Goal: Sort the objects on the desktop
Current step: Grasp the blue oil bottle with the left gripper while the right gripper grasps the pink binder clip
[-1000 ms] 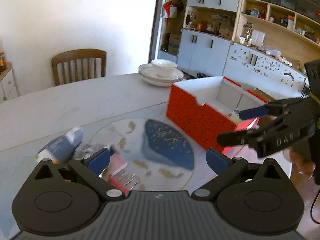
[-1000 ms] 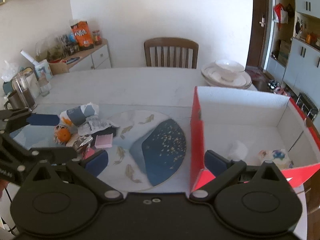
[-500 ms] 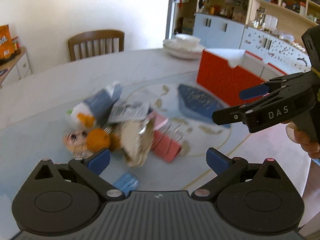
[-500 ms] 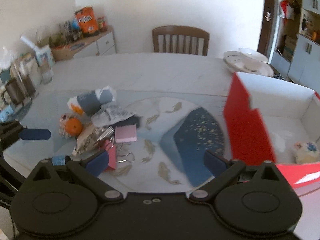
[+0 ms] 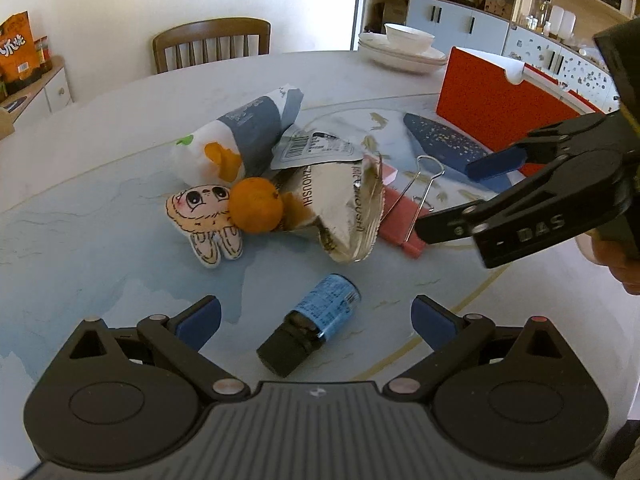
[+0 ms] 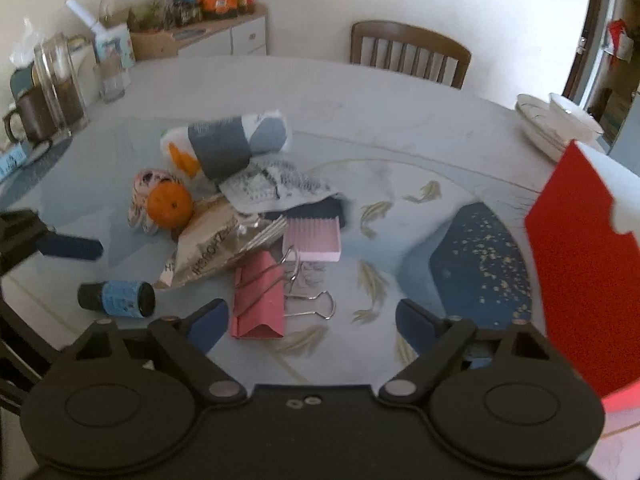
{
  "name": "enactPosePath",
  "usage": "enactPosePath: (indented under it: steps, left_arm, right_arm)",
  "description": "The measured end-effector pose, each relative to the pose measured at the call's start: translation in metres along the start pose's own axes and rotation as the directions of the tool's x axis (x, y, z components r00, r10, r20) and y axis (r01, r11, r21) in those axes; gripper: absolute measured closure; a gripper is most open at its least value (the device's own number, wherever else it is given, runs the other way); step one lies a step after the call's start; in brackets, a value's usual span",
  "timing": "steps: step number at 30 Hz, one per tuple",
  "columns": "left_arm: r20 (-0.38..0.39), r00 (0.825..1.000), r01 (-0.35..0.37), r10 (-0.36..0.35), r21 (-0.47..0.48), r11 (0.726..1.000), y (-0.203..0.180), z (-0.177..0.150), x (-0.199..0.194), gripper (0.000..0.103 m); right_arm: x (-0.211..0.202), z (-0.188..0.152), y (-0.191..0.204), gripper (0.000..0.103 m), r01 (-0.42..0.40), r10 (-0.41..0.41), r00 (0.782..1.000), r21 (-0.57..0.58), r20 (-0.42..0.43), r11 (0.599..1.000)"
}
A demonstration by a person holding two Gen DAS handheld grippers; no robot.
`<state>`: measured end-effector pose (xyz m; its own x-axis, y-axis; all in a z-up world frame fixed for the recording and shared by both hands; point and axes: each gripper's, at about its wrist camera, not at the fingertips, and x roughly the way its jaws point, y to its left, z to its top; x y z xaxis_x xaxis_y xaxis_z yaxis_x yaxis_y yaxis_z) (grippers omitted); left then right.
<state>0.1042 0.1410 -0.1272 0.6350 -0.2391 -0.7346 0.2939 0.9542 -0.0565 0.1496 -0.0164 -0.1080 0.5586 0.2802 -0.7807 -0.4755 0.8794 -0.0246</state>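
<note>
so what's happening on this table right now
A person holds two grippers over a pile of desk clutter, both open and empty. The left gripper lines up on a small blue-labelled bottle lying on its side. The right gripper hovers near the pink binder clip. The red box waits alongside.

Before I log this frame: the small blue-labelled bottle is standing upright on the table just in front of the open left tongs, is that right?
Not quite. The blue-labelled bottle lies on its side, not upright, as the left wrist view shows. It does rest on the table just in front of the open left tongs.
</note>
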Motion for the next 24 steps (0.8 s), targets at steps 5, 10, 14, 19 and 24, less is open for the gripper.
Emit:
enactPosePath:
  steps: [5, 10, 14, 19, 24]
  left_arm:
    - [-0.012, 1.000, -0.006, 0.006, -0.003, 1.000, 0.004, -0.001, 0.002, 0.011]
    - [-0.014, 1.000, -0.009, 0.010, 0.015, 1.000, 0.003, -0.001, 0.003, 0.022]
    - [-0.010, 1.000, -0.014, 0.014, 0.034, 0.999, 0.000, 0.000, 0.002, 0.038]
    - [-0.015, 0.999, -0.029, 0.030, 0.060, 0.998, -0.007, 0.002, 0.003, 0.051]
    - [-0.021, 0.999, -0.026, 0.028, 0.068, 0.997, -0.012, 0.005, 0.004, 0.068]
  right_arm:
    - [0.014, 0.004, 0.011, 0.024, -0.003, 0.001, 1.000, -0.059, -0.020, 0.998]
    - [0.022, 0.009, 0.023, 0.034, -0.022, 0.019, 0.999, -0.104, -0.035, 0.994]
    - [0.026, 0.012, 0.023, 0.038, -0.047, 0.044, 0.998, -0.080, -0.043, 0.996]
    - [0.026, 0.011, 0.018, 0.045, -0.061, 0.059, 0.997, -0.044, -0.041, 0.997]
    - [0.022, 0.010, 0.016, 0.071, -0.035, 0.033, 0.999, -0.047, -0.031, 0.998]
